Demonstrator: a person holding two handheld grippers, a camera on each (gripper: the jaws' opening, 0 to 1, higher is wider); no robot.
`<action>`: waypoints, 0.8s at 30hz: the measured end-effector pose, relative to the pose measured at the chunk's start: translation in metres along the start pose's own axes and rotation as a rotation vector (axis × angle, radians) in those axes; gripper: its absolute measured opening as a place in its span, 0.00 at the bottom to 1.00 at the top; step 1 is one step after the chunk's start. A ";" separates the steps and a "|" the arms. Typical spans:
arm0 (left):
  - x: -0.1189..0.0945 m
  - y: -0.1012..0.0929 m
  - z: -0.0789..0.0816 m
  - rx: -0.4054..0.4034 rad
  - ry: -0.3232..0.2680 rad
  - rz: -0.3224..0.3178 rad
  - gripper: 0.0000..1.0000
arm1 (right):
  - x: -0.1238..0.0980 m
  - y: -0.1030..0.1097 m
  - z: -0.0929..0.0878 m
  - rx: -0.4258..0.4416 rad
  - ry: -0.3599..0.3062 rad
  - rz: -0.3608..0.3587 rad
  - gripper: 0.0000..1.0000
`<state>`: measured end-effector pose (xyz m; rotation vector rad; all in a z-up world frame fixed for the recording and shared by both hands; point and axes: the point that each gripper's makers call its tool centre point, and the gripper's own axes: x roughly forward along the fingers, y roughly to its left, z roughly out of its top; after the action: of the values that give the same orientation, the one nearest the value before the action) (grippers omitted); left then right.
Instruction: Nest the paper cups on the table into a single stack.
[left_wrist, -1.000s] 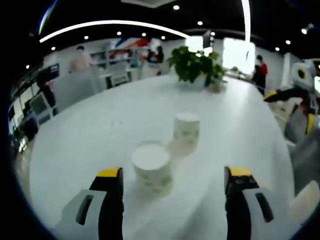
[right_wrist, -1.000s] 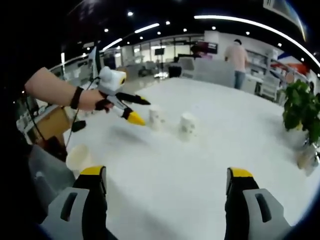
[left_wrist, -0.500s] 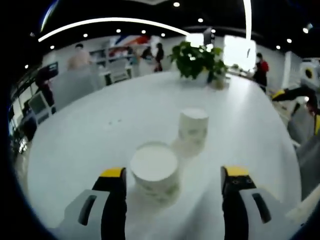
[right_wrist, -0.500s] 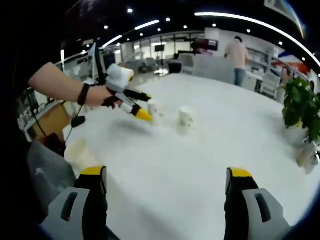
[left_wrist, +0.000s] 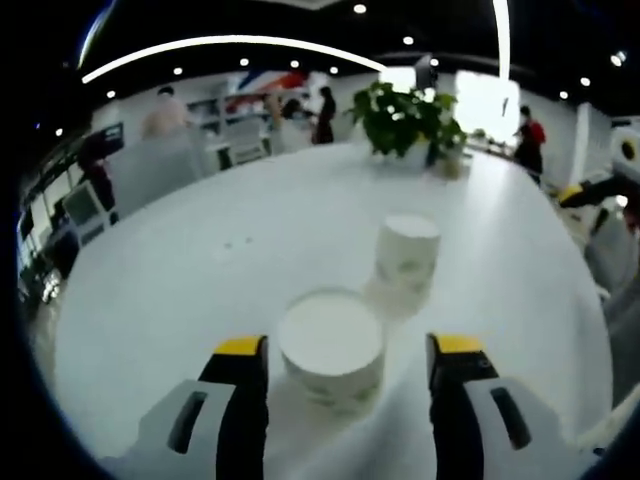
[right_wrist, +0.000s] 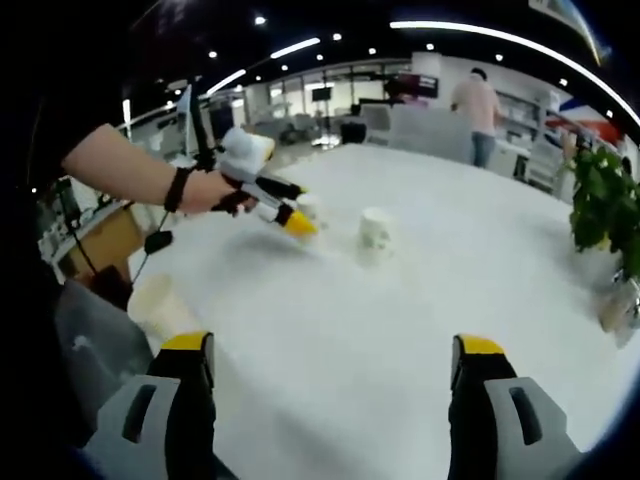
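Note:
A white paper cup (left_wrist: 332, 350) with a faint green print stands on the white table (left_wrist: 200, 270), right between the tips of my left gripper (left_wrist: 349, 346). That gripper is open, its jaws on either side of the cup and apart from it. A second matching cup (left_wrist: 407, 256) stands just beyond, to the right. In the right gripper view, a hand holds the left gripper (right_wrist: 295, 206) at the near cup (right_wrist: 310, 208), which it mostly hides; the second cup (right_wrist: 375, 232) stands to its right. My right gripper (right_wrist: 332, 346) is open over bare table. A third cup (right_wrist: 160, 300) sits at the lower left.
A potted green plant (left_wrist: 405, 120) stands at the far side of the table. The table edge (right_wrist: 140, 275) runs close to the person's arm. Desks, screens and several people fill the office behind.
The left gripper has moved forward, so the near cup now sits between its jaw tips, and the jaws have narrowed slightly. The right gripper has stayed put.

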<state>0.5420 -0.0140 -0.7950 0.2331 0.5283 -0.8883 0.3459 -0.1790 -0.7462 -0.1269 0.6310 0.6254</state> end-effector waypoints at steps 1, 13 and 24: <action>0.000 0.000 0.001 0.002 0.000 0.000 0.59 | 0.000 0.000 -0.001 0.002 0.000 0.000 0.96; 0.004 0.000 0.005 0.056 -0.011 0.005 0.41 | 0.005 0.000 -0.003 0.027 -0.002 0.014 0.96; -0.003 -0.002 0.010 0.059 -0.019 -0.001 0.40 | 0.006 -0.001 -0.001 0.033 -0.011 0.013 0.96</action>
<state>0.5426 -0.0172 -0.7855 0.2779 0.4846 -0.9076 0.3501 -0.1767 -0.7505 -0.0885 0.6313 0.6273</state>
